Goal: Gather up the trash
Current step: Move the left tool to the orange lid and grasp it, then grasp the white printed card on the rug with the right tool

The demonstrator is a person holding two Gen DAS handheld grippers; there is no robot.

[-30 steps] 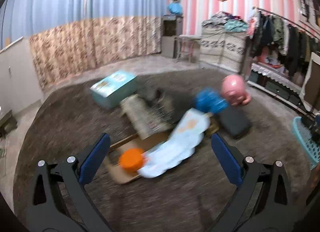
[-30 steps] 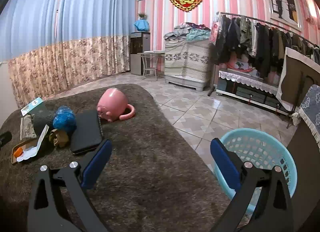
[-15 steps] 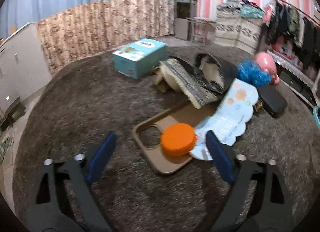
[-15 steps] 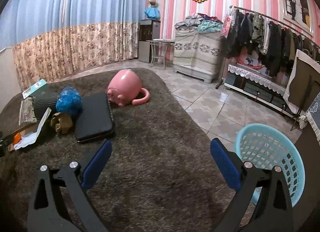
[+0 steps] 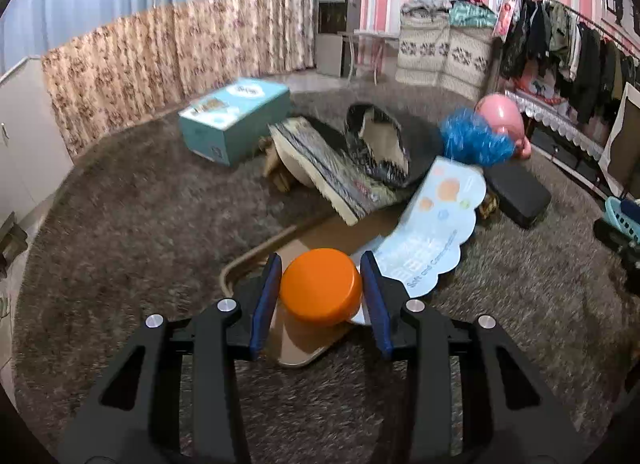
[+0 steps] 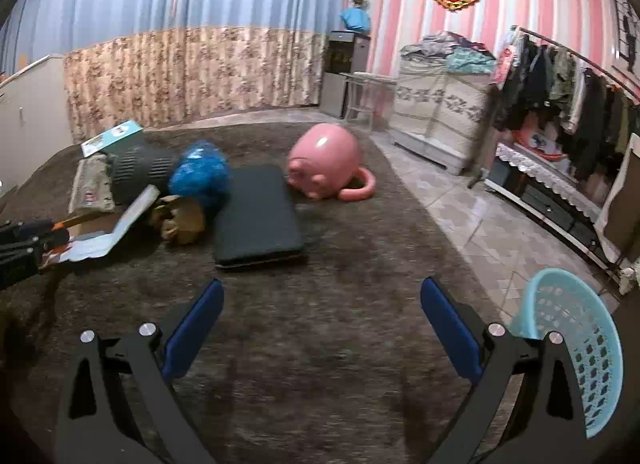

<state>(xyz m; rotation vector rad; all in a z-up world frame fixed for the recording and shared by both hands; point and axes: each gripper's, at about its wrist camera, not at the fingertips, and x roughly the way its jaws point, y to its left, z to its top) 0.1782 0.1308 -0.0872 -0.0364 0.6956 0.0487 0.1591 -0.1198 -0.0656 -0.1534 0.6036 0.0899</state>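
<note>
You have the round lid [image 5: 320,284] between your left gripper [image 5: 320,288] pads, on the phone case [image 5: 296,338] on the carpet [image 5: 132,224]. A printed card [image 5: 436,224] lies just right of it, slippers [image 5: 340,168] behind, a box [image 5: 234,120] further back left. The flat pouch [image 6: 256,214] sits ahead of your right gripper [image 6: 320,324], the pig mug [image 6: 326,160] behind it, the basket [image 6: 576,340] off the carpet at right.

pink pig mug [image 6: 326,160], teal box [image 5: 234,120], clothes rack [image 5: 568,48]

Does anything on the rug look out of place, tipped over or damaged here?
Yes. The pink pig-shaped mug lies tipped on its side on the rug. A slipper rests tilted against clutter, sole showing. An orange lid sits on a tan phone case, between the left gripper's pads.
</note>
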